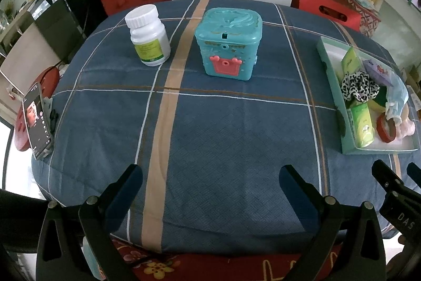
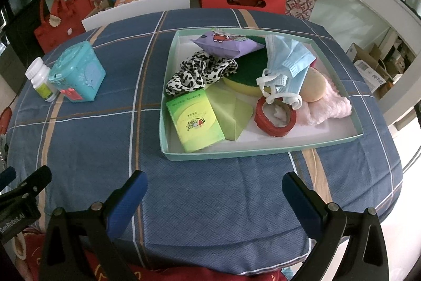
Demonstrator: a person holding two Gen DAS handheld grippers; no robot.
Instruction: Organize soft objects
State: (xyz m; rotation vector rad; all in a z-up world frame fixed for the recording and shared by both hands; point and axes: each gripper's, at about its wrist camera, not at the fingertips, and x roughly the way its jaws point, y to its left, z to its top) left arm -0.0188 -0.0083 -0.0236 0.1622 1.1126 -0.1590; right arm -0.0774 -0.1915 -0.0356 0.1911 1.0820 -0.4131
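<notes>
Two hand-held grippers hover low over the near edge of a table covered by a blue plaid cloth (image 2: 210, 202). The left gripper (image 1: 210, 188) has its jaws spread wide with nothing between them; the right gripper (image 2: 214, 191) is likewise wide and empty.

The soft objects are gathered in 1 shallow teal tray (image 2: 263, 153), which lies directly ahead of the right gripper and just beyond its fingertips. In the left wrist view the same tray (image 1: 334, 86) sits far to the right, near the table edge, so the right gripper is judged the nearer tool for any pick from it.

Tray contents, front to back in the right wrist view: a green tissue pack (image 2: 194, 120) at the near-left corner, with its long axis running roughly away from the gripper; a red ring-shaped item (image 2: 275, 117) near centre; a pink fluffy cloth (image 2: 329, 107) at the right wall; a blue face mask (image 2: 288, 62) draped over a yellow-green sponge (image 2: 244, 75); a leopard-print scrunchie (image 2: 200, 70) at the left; and a purple pouch (image 2: 229, 44) at the back.

Outside the tray, well to its left, stand a teal lidded box (image 1: 229, 41) and a white pill bottle (image 1: 148, 36), directly ahead of the left gripper but well apart from it. Both look rigid, so they probably fall outside the task.

Judgement: everything soft in view appears to lie in the tray already. Any further pick would run forward from the right gripper, and the tissue pack is closest.
</notes>
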